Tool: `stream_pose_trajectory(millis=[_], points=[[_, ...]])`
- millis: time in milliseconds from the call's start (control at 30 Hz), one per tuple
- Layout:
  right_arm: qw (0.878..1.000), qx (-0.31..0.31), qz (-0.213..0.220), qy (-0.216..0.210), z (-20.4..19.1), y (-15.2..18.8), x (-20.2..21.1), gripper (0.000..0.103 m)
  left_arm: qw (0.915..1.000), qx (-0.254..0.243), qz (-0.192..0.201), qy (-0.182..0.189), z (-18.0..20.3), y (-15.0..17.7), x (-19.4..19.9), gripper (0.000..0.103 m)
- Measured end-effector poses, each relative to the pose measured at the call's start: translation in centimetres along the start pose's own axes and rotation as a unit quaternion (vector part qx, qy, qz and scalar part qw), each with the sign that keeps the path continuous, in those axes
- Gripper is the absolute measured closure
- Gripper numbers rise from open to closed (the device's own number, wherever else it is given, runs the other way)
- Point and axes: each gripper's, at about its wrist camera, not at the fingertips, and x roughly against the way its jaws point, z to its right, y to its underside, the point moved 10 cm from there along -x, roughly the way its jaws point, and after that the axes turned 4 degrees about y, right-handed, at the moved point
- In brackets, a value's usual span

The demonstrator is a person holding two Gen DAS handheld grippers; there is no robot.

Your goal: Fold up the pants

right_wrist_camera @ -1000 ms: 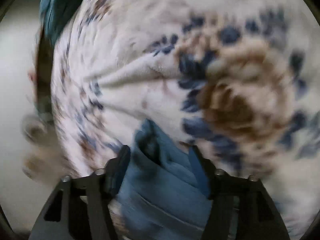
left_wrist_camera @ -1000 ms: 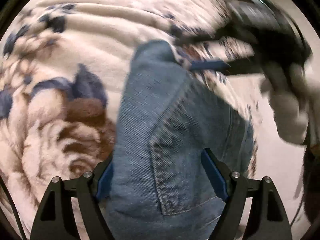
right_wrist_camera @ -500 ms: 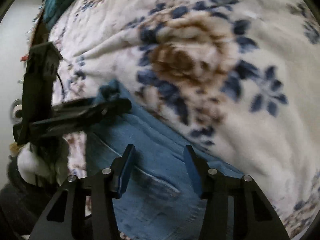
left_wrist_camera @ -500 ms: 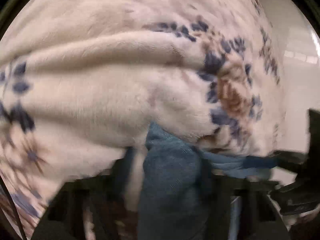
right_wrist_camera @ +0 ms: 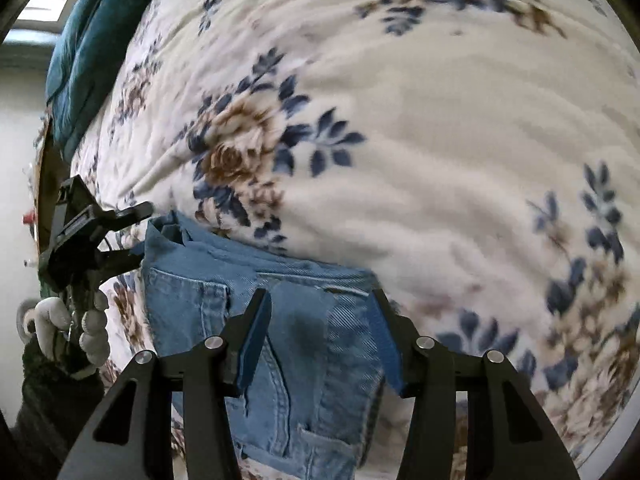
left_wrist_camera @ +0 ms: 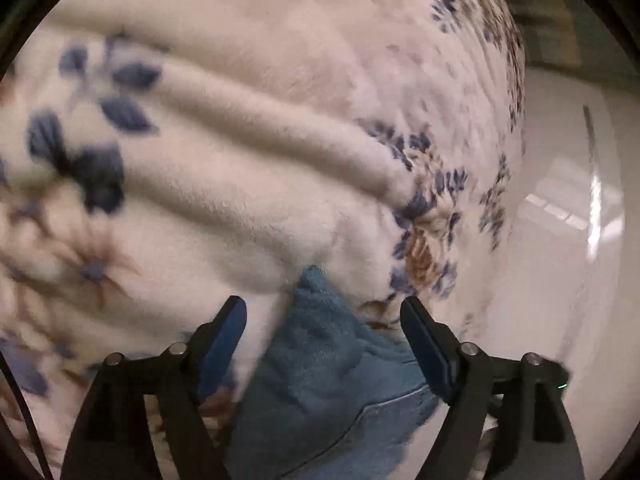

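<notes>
Both grippers, left [left_wrist_camera: 323,322] and right [right_wrist_camera: 320,320], gape wide, empty, over folded blue denim pants [right_wrist_camera: 280,312] on the floral fleece blanket [right_wrist_camera: 440,140]; left at 9 o'clock.

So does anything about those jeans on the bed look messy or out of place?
A little. The blue denim jeans lie folded on the cream floral fleece blanket, but the far left corner sticks up bunched instead of lying flat. Both claws, left and right, are open over the denim. Nothing looks torn or spilled.
</notes>
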Motion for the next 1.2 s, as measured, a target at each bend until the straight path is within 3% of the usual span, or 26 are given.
stream_pose_trajectory(millis=[100, 200, 233, 267, 333, 433, 567, 600, 667, 733, 767, 833, 867, 900, 933, 967, 1033, 1133, 1200], points=[[1.000, -0.028, 0.000, 0.003, 1.4, 1.7, -0.2, 0.043, 0.9966, -0.067, -0.018, -0.044, 1.1, 0.6, -0.4, 0.025], [0.999, -0.044, -0.017, 0.009, 1.7, 2.8, -2.4, 0.043, 0.9817, -0.146, -0.053, -0.110, 1.8, 1.5, -2.8, 0.027], [0.998, -0.051, -0.019, 0.007, 1.9, 3.0, -3.3, 0.043, 0.9749, -0.176, -0.054, -0.125, 2.1, 1.9, -3.5, 0.034], [0.998, -0.057, -0.017, 0.002, 2.2, 2.9, -3.7, 0.043, 0.9694, -0.195, -0.054, -0.139, 2.0, 2.1, -3.7, 0.062], [0.997, -0.073, -0.006, -0.025, 2.2, 2.7, -4.4, 0.059, 0.9619, -0.218, -0.048, -0.158, 2.0, 2.2, -3.9, 0.071], [0.998, -0.064, 0.015, -0.012, 2.2, 2.9, -4.0, 0.079, 0.9653, -0.211, -0.021, -0.153, 1.6, 1.5, -3.0, 0.079], [0.996, -0.073, 0.059, -0.005, 2.4, 3.5, -2.3, 0.086, 0.9679, -0.201, 0.000, -0.151, 1.1, 0.8, -2.6, 0.079], [0.995, -0.078, 0.067, 0.000, 2.6, 3.6, -2.3, 0.093, 0.9675, -0.200, -0.002, -0.155, 1.6, 0.7, -3.6, 0.079], [0.993, -0.097, 0.065, -0.007, 3.3, 3.4, -2.9, 0.092, 0.9698, -0.190, -0.003, -0.152, 1.4, 0.5, -3.8, 0.077], [0.992, -0.115, 0.050, -0.024, 3.9, 3.3, -3.4, 0.083, 0.9717, -0.183, -0.008, -0.149, 1.5, 0.5, -3.3, 0.076], [0.993, -0.110, 0.045, -0.024, 3.9, 3.2, -3.4, 0.081, 0.9740, -0.172, -0.006, -0.147, 1.5, 0.6, -2.8, 0.069], [0.994, -0.103, 0.035, -0.027, 3.8, 3.3, -3.0, 0.062, 0.9778, -0.162, 0.002, -0.133, 2.3, 0.9, -1.9, 0.064], [0.994, -0.101, 0.035, -0.034, 3.6, 3.4, -2.6, 0.050, 0.9790, -0.161, 0.016, -0.124, 2.7, 1.1, -0.6, 0.055], [0.993, -0.100, 0.043, -0.039, 3.6, 3.6, -1.7, 0.020, 0.9784, -0.165, 0.029, -0.121, 3.0, 1.4, 0.6, 0.025], [0.993, -0.099, 0.054, -0.043, 3.6, 3.8, -1.0, 0.009, 0.9774, -0.168, 0.044, -0.121, 3.0, 1.7, 2.0, 0.009], [0.992, -0.093, 0.070, -0.049, 3.4, 4.0, -0.1, 0.009, 0.9771, -0.166, 0.064, -0.116, 3.2, 2.1, 3.3, 0.000], [0.991, -0.079, 0.096, -0.049, 3.1, 4.6, 0.9, 0.007, 0.9775, -0.167, 0.088, -0.095, 3.1, 3.5, 5.2, 0.000], [0.992, -0.051, 0.105, -0.042, 2.8, 5.8, 0.1, 0.005, 0.9850, -0.146, 0.061, -0.068, 1.5, 6.1, 4.5, 0.000], [0.995, -0.046, 0.070, -0.057, 2.7, 6.9, -2.3, 0.005, 0.9905, -0.121, 0.032, -0.057, -0.2, 7.9, 2.6, 0.000]])
